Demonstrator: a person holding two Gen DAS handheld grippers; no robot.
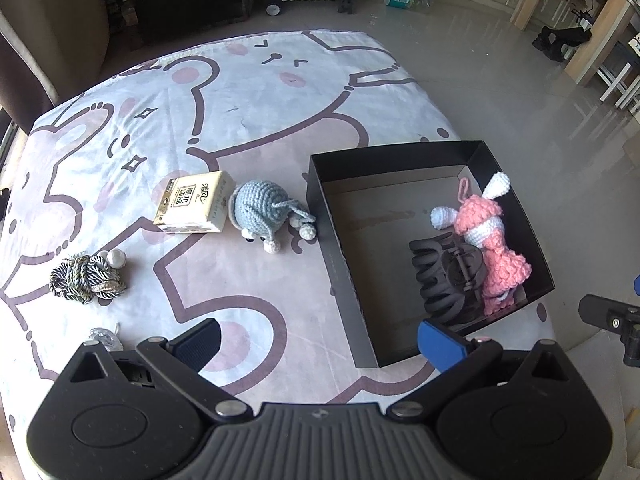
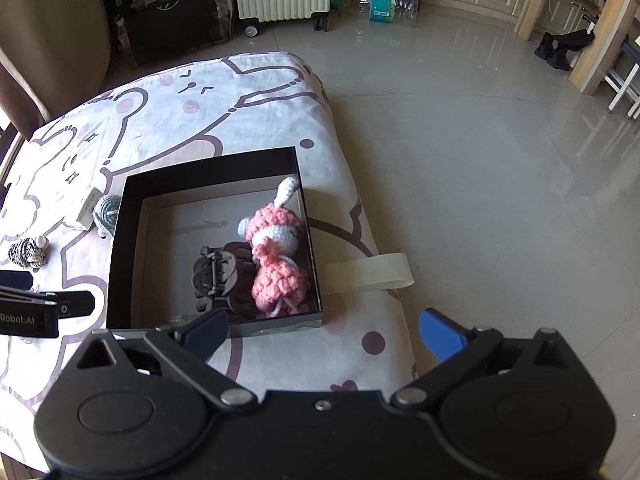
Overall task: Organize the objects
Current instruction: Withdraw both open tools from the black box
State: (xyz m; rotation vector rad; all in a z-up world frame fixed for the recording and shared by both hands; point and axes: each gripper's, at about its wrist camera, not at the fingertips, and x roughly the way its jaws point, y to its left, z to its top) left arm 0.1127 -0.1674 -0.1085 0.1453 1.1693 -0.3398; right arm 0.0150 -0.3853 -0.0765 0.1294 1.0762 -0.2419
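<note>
Pink doll (image 2: 276,256) beyond hand-held gripper (image 2: 324,338) (boxed)

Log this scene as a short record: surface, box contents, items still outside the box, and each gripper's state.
surface: cartoon-print cloth
box: black, open, near the cloth's right edge
in box: pink doll; black hair clip
outside box: tissue pack; blue doll beside it; cord bundle
left gripper: open, nothing between the jaws
right gripper: open, nothing between the jaws
</note>
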